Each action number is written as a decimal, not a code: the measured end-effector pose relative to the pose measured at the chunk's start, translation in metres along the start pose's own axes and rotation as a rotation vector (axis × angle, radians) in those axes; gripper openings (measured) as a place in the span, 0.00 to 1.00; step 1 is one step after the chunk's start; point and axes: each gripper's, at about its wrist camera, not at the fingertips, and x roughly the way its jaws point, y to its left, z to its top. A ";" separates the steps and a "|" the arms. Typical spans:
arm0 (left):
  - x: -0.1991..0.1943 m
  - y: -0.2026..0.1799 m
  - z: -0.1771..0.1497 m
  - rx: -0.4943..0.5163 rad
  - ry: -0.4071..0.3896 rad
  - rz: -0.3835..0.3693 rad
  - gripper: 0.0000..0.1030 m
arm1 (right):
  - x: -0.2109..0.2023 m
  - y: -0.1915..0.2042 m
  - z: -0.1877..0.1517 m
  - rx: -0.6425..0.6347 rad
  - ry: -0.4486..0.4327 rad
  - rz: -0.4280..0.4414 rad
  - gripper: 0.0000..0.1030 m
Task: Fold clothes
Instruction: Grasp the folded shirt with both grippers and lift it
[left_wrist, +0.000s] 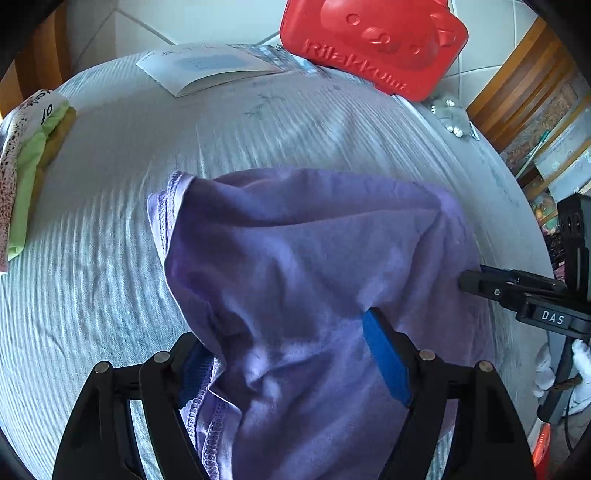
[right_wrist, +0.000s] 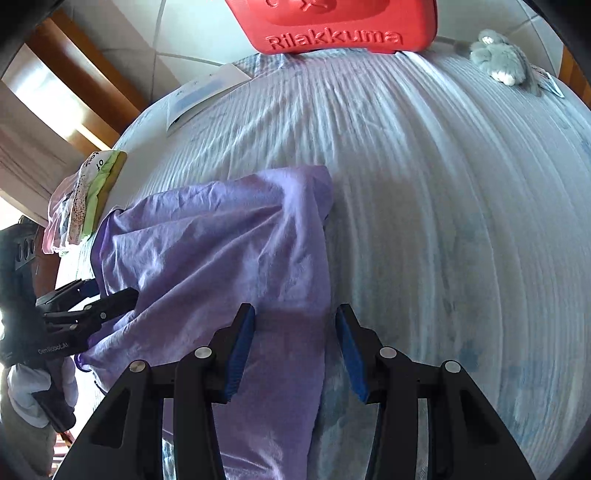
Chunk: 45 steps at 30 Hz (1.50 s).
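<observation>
The purple garment (left_wrist: 295, 266) lies bunched on the striped bed (left_wrist: 110, 221); the left gripper (left_wrist: 295, 354) is spread wide around its folds, the right gripper (right_wrist: 295, 350) released over one edge; thin and floppy, probably — best taken at the stitched hem (left_wrist: 162, 210).

One purple garment (left_wrist: 303, 258), one red case (left_wrist: 373, 40), one booklet (left_wrist: 207, 70), one plush toy (right_wrist: 502, 61)
</observation>
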 end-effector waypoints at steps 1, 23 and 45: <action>0.001 -0.001 0.001 0.001 -0.008 -0.002 0.75 | 0.001 0.001 0.001 -0.004 -0.002 0.002 0.44; -0.001 0.006 0.005 0.041 0.003 -0.019 0.34 | 0.011 0.027 -0.009 -0.142 -0.031 -0.043 0.19; -0.057 -0.014 -0.020 0.061 -0.285 0.011 0.13 | -0.044 0.062 -0.012 -0.228 -0.197 -0.023 0.05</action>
